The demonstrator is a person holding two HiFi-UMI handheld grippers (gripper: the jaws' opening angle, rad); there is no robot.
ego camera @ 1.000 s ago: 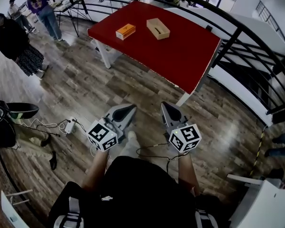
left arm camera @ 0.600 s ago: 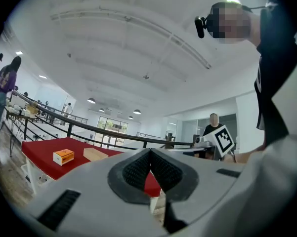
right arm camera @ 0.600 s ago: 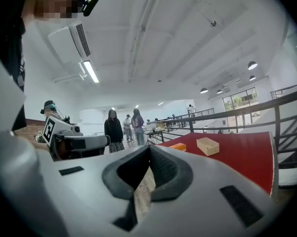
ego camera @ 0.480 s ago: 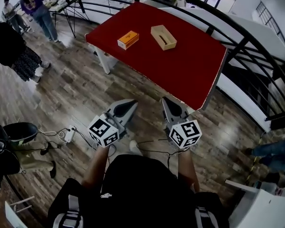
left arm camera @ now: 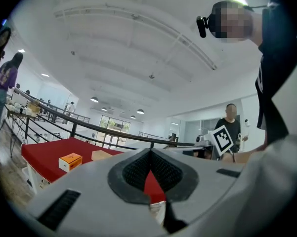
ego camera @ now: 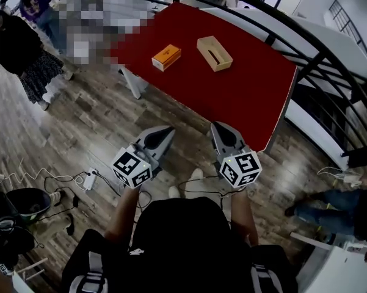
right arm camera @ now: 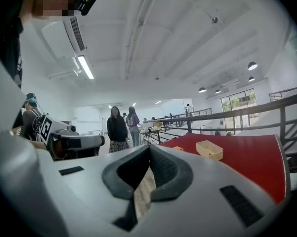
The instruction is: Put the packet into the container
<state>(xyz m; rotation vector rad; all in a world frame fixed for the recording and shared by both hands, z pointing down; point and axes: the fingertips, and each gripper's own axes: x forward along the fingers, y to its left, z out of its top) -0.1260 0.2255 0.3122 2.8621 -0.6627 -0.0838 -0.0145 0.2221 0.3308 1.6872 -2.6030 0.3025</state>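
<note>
Left gripper and right gripper are both closed on nothing, short of the red table. This looks like the approach: the orange packet lies at the left gripper's twelve o'clock, the container at the packet's three o'clock; the next move calls for stepping in and opening one gripper

I have stepped closer to the table. Its near edge now lies just beyond my right gripper and left gripper. The packet and container sit lower in the head view. The person in jeans has moved further into view.
</note>
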